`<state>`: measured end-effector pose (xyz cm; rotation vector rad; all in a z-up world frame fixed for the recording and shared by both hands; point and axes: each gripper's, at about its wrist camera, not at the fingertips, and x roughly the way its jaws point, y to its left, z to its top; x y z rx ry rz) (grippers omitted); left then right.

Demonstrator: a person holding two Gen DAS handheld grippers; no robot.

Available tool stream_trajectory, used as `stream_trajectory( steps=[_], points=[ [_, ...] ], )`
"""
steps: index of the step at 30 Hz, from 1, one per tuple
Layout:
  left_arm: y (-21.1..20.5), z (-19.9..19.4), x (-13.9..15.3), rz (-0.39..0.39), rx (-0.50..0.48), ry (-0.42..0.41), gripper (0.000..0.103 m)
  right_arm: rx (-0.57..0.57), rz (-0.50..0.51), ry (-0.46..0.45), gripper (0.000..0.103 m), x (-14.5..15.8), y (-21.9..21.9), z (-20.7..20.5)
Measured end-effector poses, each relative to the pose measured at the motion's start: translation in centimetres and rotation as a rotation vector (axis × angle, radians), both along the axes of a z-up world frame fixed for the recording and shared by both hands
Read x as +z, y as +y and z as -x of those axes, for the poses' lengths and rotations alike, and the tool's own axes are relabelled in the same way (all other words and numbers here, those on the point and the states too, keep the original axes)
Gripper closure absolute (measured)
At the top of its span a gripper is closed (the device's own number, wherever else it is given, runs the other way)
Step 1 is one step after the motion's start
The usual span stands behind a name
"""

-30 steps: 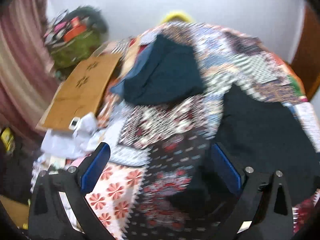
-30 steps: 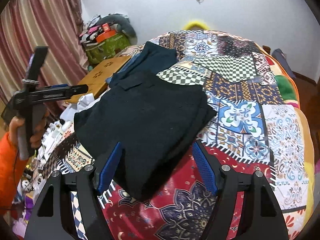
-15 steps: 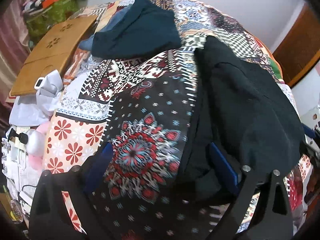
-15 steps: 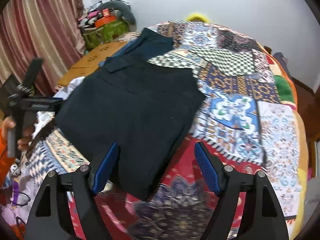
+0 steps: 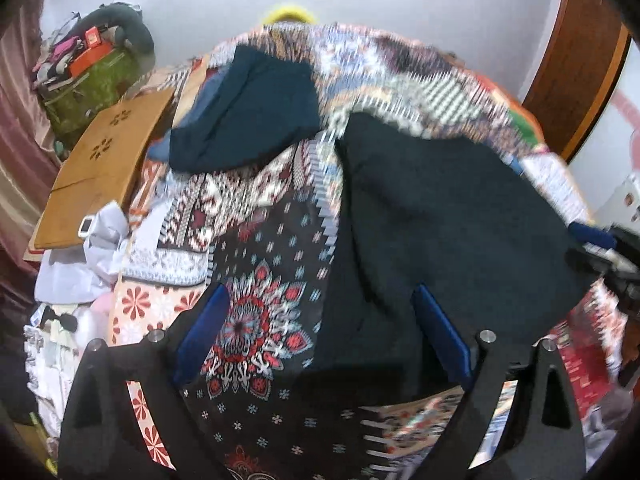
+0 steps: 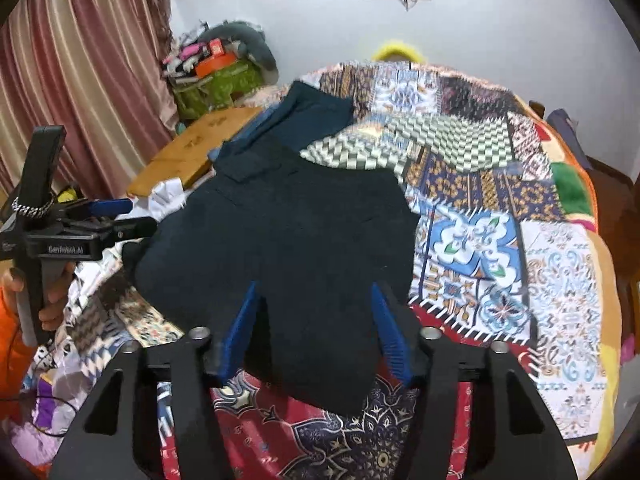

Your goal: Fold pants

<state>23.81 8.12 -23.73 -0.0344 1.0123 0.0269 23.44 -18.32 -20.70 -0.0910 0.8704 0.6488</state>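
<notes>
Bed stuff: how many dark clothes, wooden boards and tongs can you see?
Dark clothes: 2, the black pants and a dark teal garment
Wooden boards: 1
Tongs: 2, left tongs, right tongs
Total: 5

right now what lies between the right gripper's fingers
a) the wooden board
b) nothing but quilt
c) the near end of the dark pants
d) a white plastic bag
c: in the right wrist view the near end of the dark pants runs down between the blue fingers of the right gripper, which have just been closing on it; whether they press the cloth yet is unclear.
</notes>
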Motion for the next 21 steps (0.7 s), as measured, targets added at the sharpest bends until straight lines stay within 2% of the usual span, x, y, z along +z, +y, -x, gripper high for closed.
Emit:
stream_trajectory(
  steps=[1, 3, 4, 7, 10, 14, 16, 18, 21],
  points=[
    [0.4, 0.2, -0.5, 0.013, 0.003, -0.002, 0.008, -0.001, 0.001, 0.005, 0.062, -0.4, -0.2, -0.2],
    [1.2, 0.6, -0.6, 0.045, 0.018, -0.009, 0.008, -0.013, 0.001, 0.013, 0.079, -0.6, -1.1, -0.4],
    [1.6, 0.6, -0.5, 0.054, 0.022, -0.006, 0.008, -0.015, -0.001, 0.013, 0.082, -0.6, -1.6, -0.4],
    [1.7, 0.2, 0.1, 0.009, 0.027, -0.007, 0.008, -0.052, 0.047, -0.004, 0.083, -0.4, -2.9, -0.6],
    [1.6, -0.3, 1.1, -0.084, 0.050, -0.032, 0.008, -0.063, 0.012, 0.036, 0.082, -0.3, -4.2, -1.1],
    [2.1, -1.3, 2.5, -0.059, 0.054, -0.055, 0.008, -0.093, 0.000, 0.033, 0.079, 0.4, -4.9, -1.9],
    [2.0, -2.1, 3.3, -0.054, 0.049, -0.075, 0.008, -0.100, -0.011, 0.027, 0.070, 0.8, -4.9, -2.5],
    [1.6, -3.0, 4.0, -0.060, 0.032, -0.092, 0.008, -0.114, -0.024, 0.011, 0.053, 1.1, -4.6, -3.3],
    [0.6, -4.9, 4.7, -0.064, -0.002, -0.103, 0.008, -0.101, -0.036, -0.004, 0.050, 1.6, -3.8, -4.6]
  ],
)
